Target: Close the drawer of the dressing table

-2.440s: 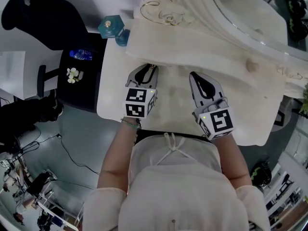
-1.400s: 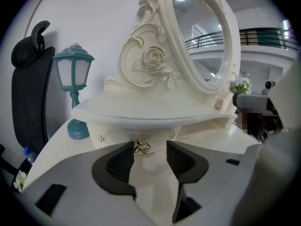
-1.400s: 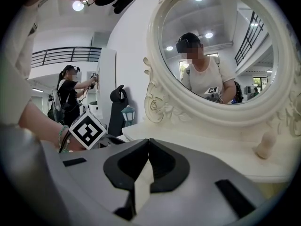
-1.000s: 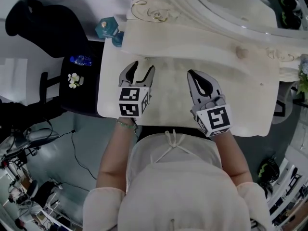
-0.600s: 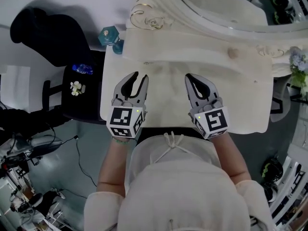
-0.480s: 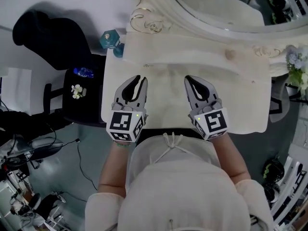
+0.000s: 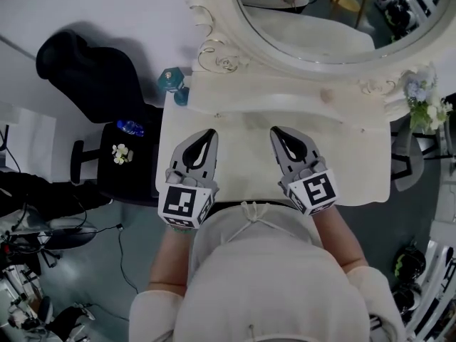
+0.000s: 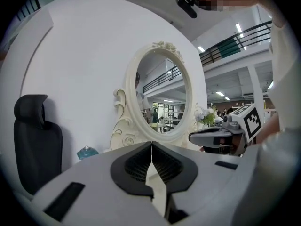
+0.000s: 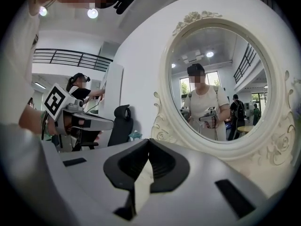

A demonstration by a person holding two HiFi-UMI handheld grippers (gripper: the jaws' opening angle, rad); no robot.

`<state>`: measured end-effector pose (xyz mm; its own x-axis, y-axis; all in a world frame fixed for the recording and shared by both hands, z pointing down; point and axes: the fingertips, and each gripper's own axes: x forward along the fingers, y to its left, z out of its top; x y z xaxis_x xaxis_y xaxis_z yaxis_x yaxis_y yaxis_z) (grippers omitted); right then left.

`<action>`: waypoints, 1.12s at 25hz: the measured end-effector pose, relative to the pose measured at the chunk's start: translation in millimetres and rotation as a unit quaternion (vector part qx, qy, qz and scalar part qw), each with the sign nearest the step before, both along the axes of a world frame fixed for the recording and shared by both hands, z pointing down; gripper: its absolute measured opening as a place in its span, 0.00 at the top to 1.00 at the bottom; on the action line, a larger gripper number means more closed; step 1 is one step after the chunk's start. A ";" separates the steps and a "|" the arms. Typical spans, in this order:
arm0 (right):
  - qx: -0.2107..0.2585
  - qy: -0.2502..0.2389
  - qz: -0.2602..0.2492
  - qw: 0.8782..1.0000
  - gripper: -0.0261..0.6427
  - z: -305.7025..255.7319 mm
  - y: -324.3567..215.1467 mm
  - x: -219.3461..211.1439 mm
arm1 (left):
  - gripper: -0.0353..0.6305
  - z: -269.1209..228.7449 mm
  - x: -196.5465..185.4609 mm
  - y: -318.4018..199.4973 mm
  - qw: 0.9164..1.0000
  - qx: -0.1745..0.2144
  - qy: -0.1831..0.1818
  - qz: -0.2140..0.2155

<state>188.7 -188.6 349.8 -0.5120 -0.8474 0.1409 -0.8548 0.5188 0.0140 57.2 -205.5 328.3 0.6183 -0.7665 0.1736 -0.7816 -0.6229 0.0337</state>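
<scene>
The cream dressing table stands under its oval mirror. No drawer front shows in any view; the tabletop's near edge and the person's body cover that side. My left gripper hovers over the left half of the tabletop, jaws shut and empty. In the left gripper view its tips meet with nothing between them. My right gripper hovers over the middle of the top, also shut and empty, and its tips touch. Both point level toward the mirror.
A teal perfume bottle sits at the table's back left corner. A black chair and a low black stand with a water bottle and flowers are to the left. A flower bunch stands at the right end.
The left gripper's jaws went from open to shut. Both grippers rose off the tabletop and drew back toward the person. The head view tipped up, so more of the mirror shows.
</scene>
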 end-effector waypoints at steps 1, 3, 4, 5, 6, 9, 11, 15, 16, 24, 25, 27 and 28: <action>0.006 0.002 -0.001 1.000 0.95 -3.0 1.3 0.2 | 0.92 -5.4 -0.1 1.9 1.000 0.008 0.004 0.003; 0.016 0.008 -0.001 1.000 0.95 -8.2 3.6 2.1 | 0.91 -13.2 0.2 5.1 1.000 0.016 0.015 0.009; 0.022 0.011 0.001 1.000 0.95 -11.2 4.9 3.8 | 0.91 -16.2 0.5 6.6 1.000 0.016 0.022 0.011; 0.030 0.014 0.003 0.999 0.95 -14.9 6.3 5.8 | 0.91 -18.8 0.9 8.1 0.999 0.017 0.028 0.013; 0.039 0.014 0.007 0.999 0.95 -19.1 7.5 8.2 | 0.91 -21.7 1.3 9.4 0.999 0.019 0.031 0.015; 0.052 0.000 0.017 0.998 0.96 -29.7 7.5 15.5 | 0.91 -31.6 4.2 13.2 0.999 0.032 0.028 0.022; 0.057 0.002 0.018 0.998 0.96 -32.5 7.1 17.7 | 0.91 -33.9 7.8 16.2 0.998 0.036 0.027 0.033; 0.061 0.018 0.011 0.998 0.96 -32.1 7.3 15.8 | 0.91 -30.6 7.8 15.4 0.998 0.027 0.041 0.037; 0.061 0.017 0.009 0.998 0.96 -31.5 7.4 15.2 | 0.91 -30.1 7.2 14.5 0.998 0.026 0.044 0.036; 0.049 0.009 0.000 0.999 0.96 -25.4 7.6 8.0 | 0.91 -21.9 4.3 10.5 0.998 0.019 0.033 0.042; 0.046 0.007 -0.001 0.999 0.96 -24.5 8.1 6.9 | 0.91 -20.0 4.1 10.5 0.998 0.017 0.031 0.044; 0.043 0.004 -0.001 0.999 0.96 -23.3 8.1 4.1 | 0.91 -19.2 3.0 8.6 0.999 0.012 0.031 0.043; 0.042 0.003 -0.001 0.999 0.96 -23.3 7.6 2.7 | 0.91 -19.1 2.4 6.9 0.999 0.010 0.032 0.042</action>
